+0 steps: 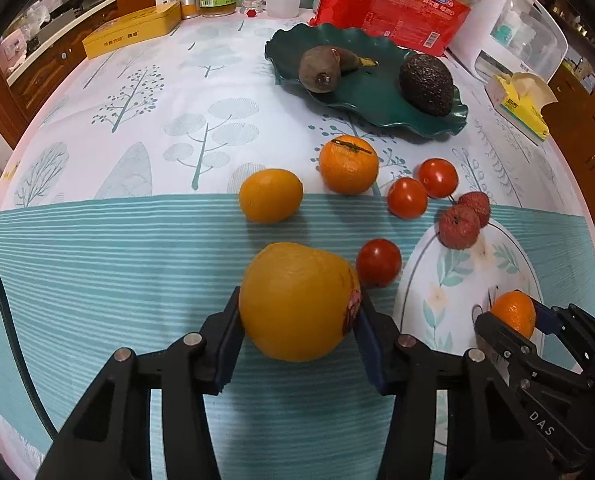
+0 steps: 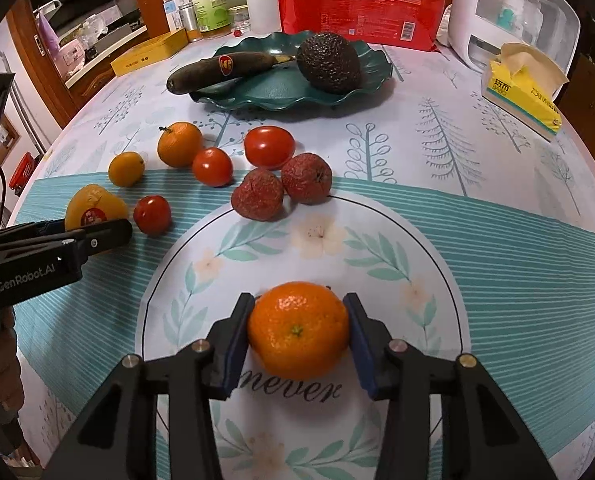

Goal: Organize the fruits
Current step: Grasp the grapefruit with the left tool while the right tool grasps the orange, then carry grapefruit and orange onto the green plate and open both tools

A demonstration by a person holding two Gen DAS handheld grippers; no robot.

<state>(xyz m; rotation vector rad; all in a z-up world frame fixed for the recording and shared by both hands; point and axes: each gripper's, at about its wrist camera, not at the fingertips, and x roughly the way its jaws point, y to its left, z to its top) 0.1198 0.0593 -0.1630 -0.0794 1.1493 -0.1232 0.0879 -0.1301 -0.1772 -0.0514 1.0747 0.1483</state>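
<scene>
**Both tongs clenched on fruit over the patterned tablecloth**

The left wrist view shows the left gripper [image 1: 299,320] head-on, its blue pads pressed against both sides of a large yellow fruit [image 1: 297,300] with a red sticker at its right edge. Only this view shows the fruit's smooth, broad top. At the lower right, the right gripper [image 1: 531,320] appears from the side, with just a sliver of a tangerine [image 1: 513,314] visible between its fingers.

The right wrist view gives the tangerine [image 2: 298,328] in full: bright orange, glossy, green stem scar facing the camera, clamped between the right gripper [image 2: 299,334] pads above a white floral circle printed with the word "never". Here the left gripper [image 2: 97,236] is seen side-on at the left edge, and the yellow fruit [image 2: 95,208] shows its sticker face.

This view also reveals the dark banana [image 2: 221,72] lying lengthwise, stickered, beside the avocado [image 2: 329,62] on the green plate [image 2: 277,92]; the left view foreshortens it. Loose between plate and grippers lie three tomatoes [image 2: 269,146], two lychees [image 2: 305,178] and two more oranges [image 2: 179,144].
</scene>
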